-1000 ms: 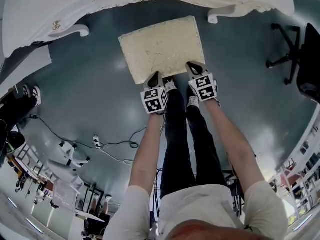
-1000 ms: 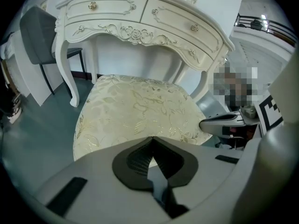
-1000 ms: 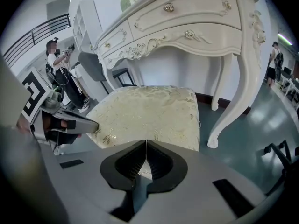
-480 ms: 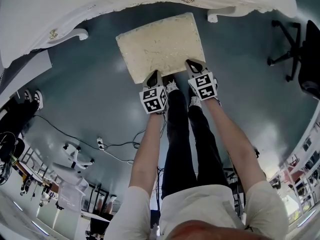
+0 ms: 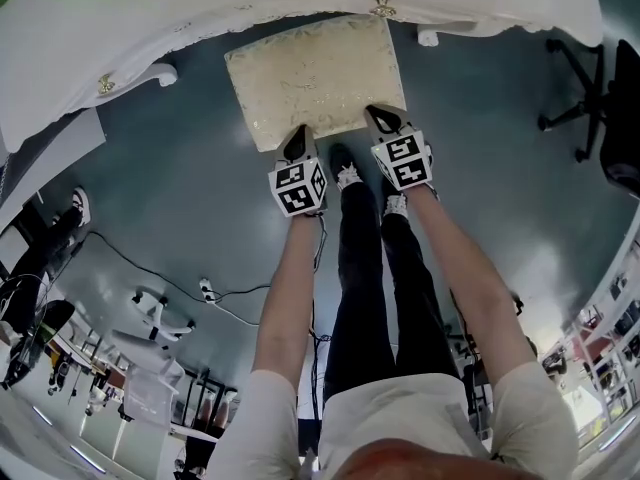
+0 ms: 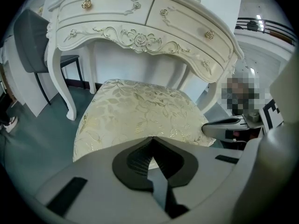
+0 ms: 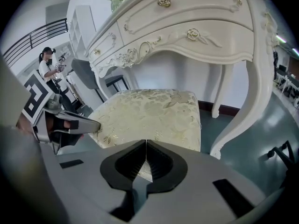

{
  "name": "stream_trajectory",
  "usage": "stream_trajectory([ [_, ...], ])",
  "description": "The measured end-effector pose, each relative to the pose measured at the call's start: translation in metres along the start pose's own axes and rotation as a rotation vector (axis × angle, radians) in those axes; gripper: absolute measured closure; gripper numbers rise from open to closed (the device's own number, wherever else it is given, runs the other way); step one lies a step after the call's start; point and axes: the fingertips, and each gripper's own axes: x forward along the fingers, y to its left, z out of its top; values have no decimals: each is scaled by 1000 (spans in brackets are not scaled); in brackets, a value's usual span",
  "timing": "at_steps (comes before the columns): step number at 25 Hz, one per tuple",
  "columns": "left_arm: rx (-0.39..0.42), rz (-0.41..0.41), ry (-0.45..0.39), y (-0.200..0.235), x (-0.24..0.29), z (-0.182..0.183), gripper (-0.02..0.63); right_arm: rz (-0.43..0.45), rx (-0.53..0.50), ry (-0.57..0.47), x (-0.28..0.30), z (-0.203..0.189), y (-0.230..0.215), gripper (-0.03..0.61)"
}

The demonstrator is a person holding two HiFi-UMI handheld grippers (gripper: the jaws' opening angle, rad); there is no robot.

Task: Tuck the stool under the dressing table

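Stool [image 5: 315, 78] has its far edge just under the front of the dressing table [image 5: 200, 8], and the rest pokes out toward the person. Left gripper [image 5: 297, 146] and right gripper [image 5: 384, 120] both have jaws pressed together with nothing pinched, tips butted on the near edge. My worry: it sits a bit skewed to the table, so uneven pushing could swing a corner into a table leg [image 5: 430, 36], or the tips could skid off the cushion

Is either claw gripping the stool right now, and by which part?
Nothing is held. The left claw and the right claw are both shut and empty, with their tips at the near edge of the stool seat.
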Motion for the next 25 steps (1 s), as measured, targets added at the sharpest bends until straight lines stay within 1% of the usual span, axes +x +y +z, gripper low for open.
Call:
stream_trajectory([
  [6,7,10,-42,9,10,21,598,-6,-4,-30,10,18,-4,534],
  [10,27,14,-51,16,18,34,598,5,-9,-35,18,27,-6,534],
  [14,29,60,-81,32,21,48,598,47,-41,-44,24,39,8,534],
  [17,49,88,-93,42,23,57,598,54,-24,-53,29,45,15,534],
  [21,5,97,-126,42,18,59,600,30,9,-69,31,41,11,534],
  [25,-32,94,-145,31,9,44,600,36,19,-62,22,31,11,534],
])
